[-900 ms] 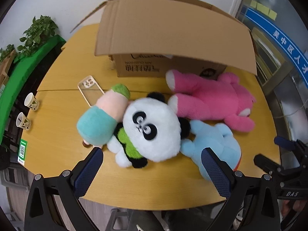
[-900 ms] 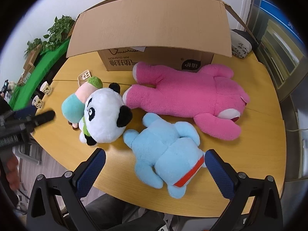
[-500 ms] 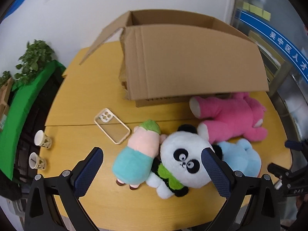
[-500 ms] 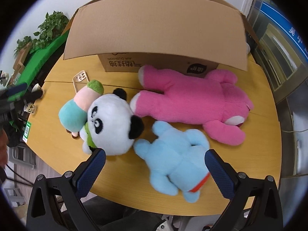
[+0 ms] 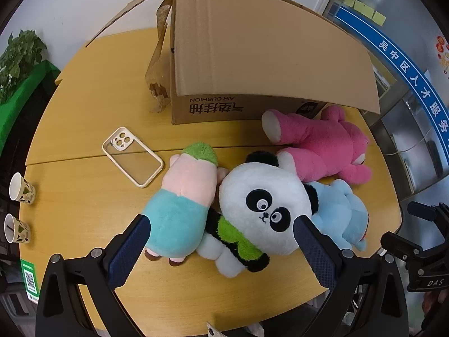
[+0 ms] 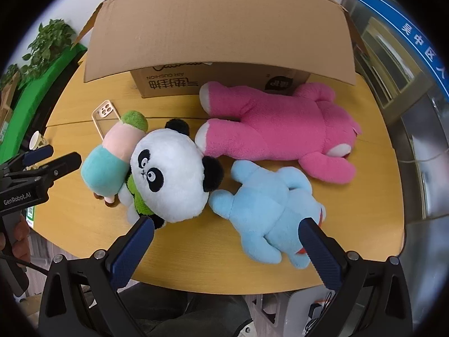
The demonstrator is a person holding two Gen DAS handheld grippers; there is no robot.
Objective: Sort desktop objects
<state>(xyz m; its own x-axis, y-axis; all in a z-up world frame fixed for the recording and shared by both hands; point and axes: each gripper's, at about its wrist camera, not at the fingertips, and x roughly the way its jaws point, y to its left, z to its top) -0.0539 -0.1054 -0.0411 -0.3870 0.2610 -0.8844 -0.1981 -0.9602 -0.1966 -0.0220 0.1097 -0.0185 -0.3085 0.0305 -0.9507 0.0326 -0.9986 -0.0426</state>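
Observation:
Four plush toys lie bunched on the round wooden table (image 5: 84, 207): a panda (image 5: 263, 205), a pastel pink-and-teal doll (image 5: 182, 202), a long pink toy (image 5: 322, 146) and a light-blue toy (image 5: 339, 213). My left gripper (image 5: 220, 224) hovers open above the panda and the pastel doll, touching neither. In the right wrist view the panda (image 6: 171, 177) and the blue toy (image 6: 269, 205) lie below my open right gripper (image 6: 226, 224), which holds nothing. The pink toy (image 6: 280, 134) lies behind them, and the left gripper (image 6: 50, 160) shows at the left edge.
A big cardboard box (image 5: 252, 56) stands at the back with its flap hanging over the pink toy. A clear phone case (image 5: 133, 156) lies left of the toys. Two paper cups (image 5: 21, 191) sit at the table's left rim. Plants and a green board stand beyond.
The left gripper swung to the left, so the box's left side now shows, and came back down nearer the panda. The right gripper shifted only slightly. No toy has moved.

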